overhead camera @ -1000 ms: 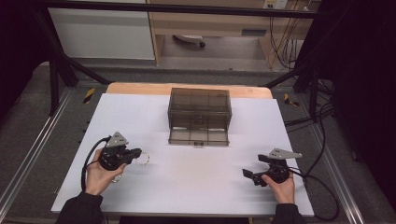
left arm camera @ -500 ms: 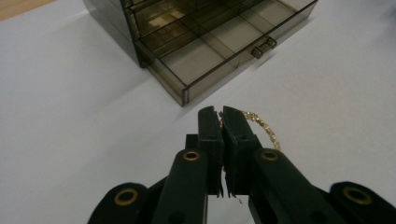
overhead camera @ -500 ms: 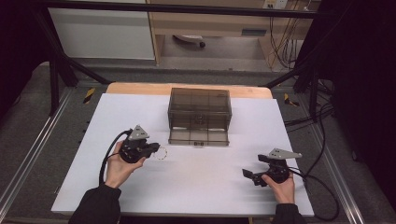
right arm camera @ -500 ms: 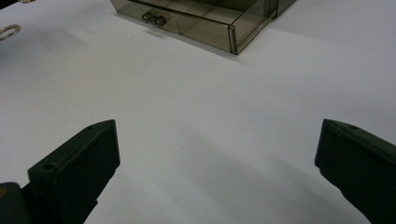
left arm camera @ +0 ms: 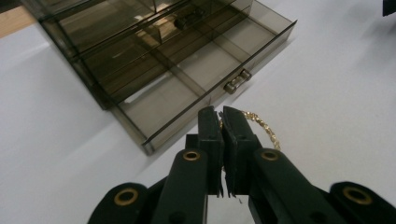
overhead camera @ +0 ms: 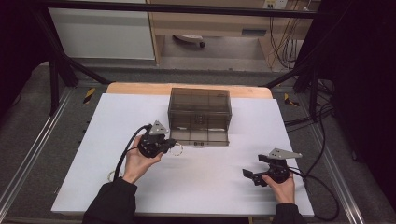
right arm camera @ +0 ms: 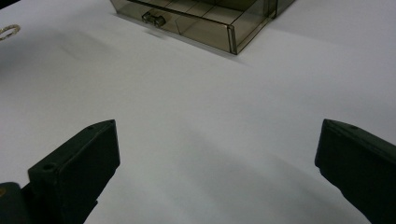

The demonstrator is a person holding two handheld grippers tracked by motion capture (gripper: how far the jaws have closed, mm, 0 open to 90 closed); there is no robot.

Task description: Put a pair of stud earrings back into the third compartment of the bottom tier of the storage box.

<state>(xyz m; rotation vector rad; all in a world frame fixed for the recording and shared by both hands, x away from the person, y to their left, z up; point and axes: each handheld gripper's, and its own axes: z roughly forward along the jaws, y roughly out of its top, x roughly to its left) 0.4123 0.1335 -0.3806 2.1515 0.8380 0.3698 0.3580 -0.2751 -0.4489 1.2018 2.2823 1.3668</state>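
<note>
The left gripper (overhead camera: 169, 144) is clenched on a thin gold chain bracelet (left arm camera: 260, 125), held off the white table surface (overhead camera: 205, 186) just in front of the smoky transparent drawer box (overhead camera: 200, 116), whose bottom drawer (left arm camera: 196, 79) stands pulled out and divided into compartments. Judged step: carrying the bracelet into that drawer. To do it well, the jaws should clear the drawer's front wall and handle (left arm camera: 236, 81), stop over one compartment, and let go only once the loop hangs fully inside, so it does not drape across a divider. A second gold loop (overhead camera: 113, 175) lies on the table near the left forearm. The right gripper (overhead camera: 254, 177) rests released, jaws wide apart, well away at the right. Surroundings: grey floor, black frame, trailing cables.
</note>
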